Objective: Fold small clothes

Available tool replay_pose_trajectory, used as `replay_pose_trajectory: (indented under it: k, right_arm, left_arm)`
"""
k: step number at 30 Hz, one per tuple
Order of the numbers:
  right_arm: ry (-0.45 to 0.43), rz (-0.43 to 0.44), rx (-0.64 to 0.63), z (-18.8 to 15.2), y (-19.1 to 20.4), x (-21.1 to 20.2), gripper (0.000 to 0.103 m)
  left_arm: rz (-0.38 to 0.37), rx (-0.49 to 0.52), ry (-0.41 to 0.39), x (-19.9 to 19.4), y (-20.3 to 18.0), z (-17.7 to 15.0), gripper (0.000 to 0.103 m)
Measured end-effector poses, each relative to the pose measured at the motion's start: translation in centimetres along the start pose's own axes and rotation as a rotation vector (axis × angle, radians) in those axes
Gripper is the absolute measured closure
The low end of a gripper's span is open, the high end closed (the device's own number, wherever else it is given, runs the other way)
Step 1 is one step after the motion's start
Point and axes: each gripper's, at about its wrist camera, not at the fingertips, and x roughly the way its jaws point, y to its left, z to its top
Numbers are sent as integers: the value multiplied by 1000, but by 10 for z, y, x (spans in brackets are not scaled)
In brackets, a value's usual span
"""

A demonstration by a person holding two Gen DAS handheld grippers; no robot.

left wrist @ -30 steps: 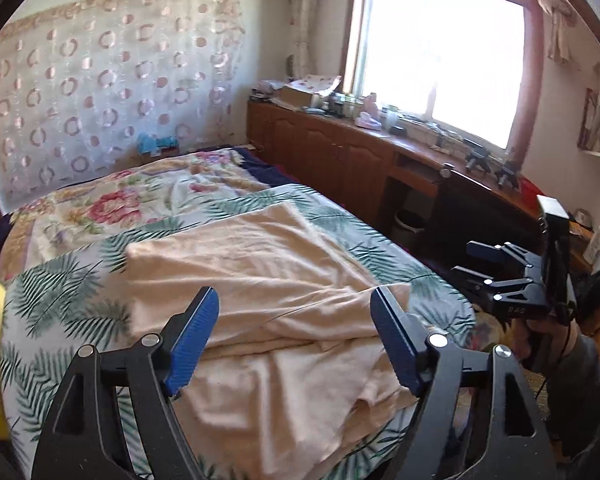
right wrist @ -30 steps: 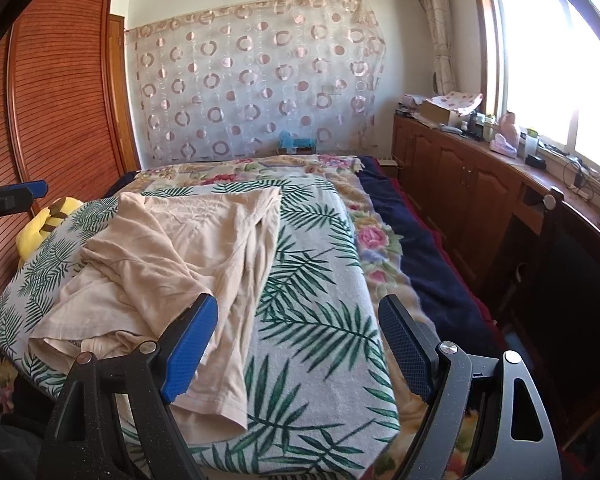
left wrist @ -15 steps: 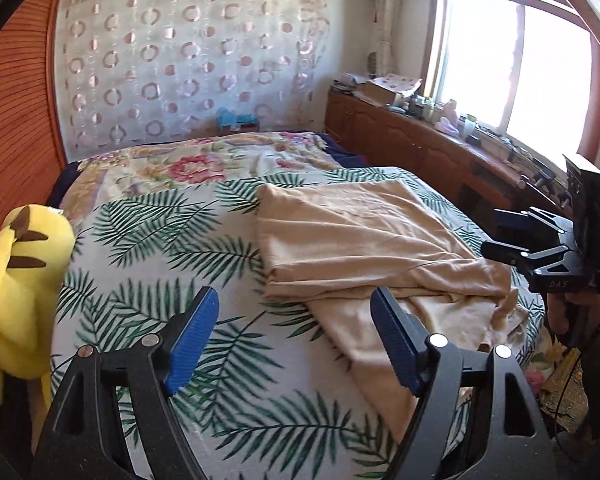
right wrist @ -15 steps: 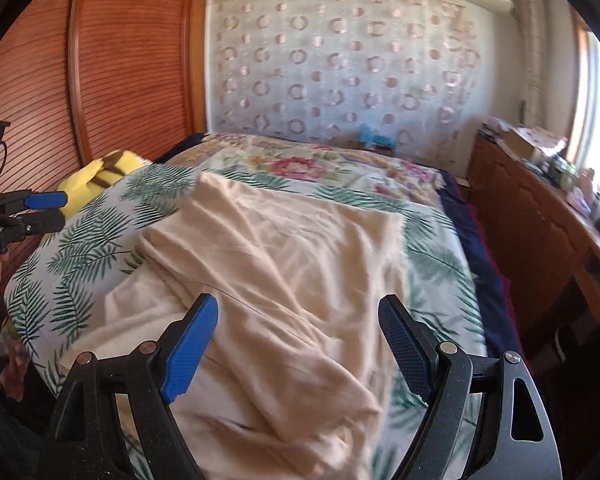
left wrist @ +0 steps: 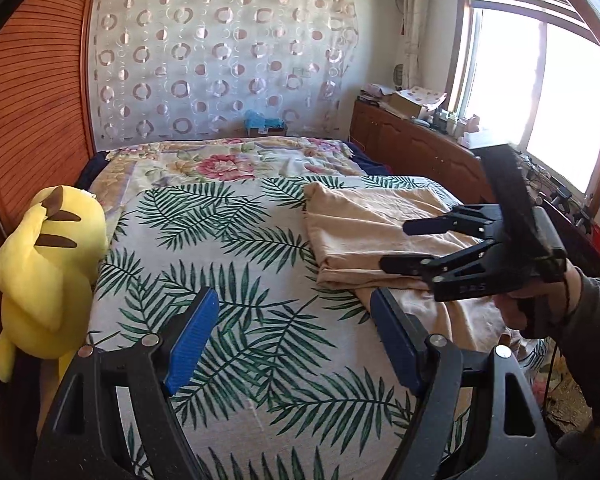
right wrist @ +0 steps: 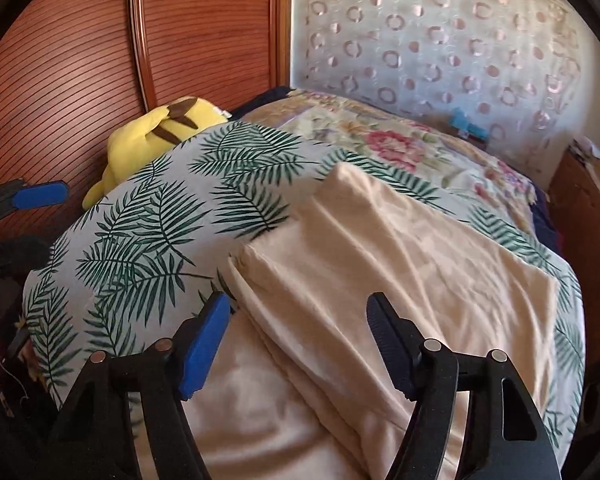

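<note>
Both my grippers have swung toward the wall side since a second ago, and now I see the toy (left wrist: 44, 276) beside the bed (left wrist: 236, 320). My left gripper (left wrist: 292, 340) has its jaws apart over bare cover. My right gripper (right wrist: 296, 344) hangs over the garment (right wrist: 400, 264), jaws closing, not touching it. It lies half folded on the bed.
</note>
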Motion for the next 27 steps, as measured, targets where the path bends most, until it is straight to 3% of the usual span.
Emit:
replay_pose_trajectory:
  k: [7,13,17,18,19,20,23,27]
  right_arm:
    - [69,44,-67,30,12,42,33]
    - [128,64,-135,35,12,61,39]
    - [143,60,-162,34,5,71,53]
    - [143,58,-165,35,3,71,64]
    - [142,55,-171,35,4,70,85]
    - [138,55,-178,37,2,68,96]
    - [70,81,-138,44,-7,46,98]
    - [-62,48,-33,58,-60,-7,98]
  left_arm:
    - [-2,6,5,1,10,2,24]
    - [-11,6,13,14,19,4,24]
    - [-17,-8,34,25,23,4,24]
    - [-19,-10,40,28,23,5,24]
    - [-19,-11,44,31,23,5,24]
    - [-22,-12,48,34,22,7,24]
    - [-33,-7,56,42,18,10,24]
    - [-53,7,68,57,9,20,24]
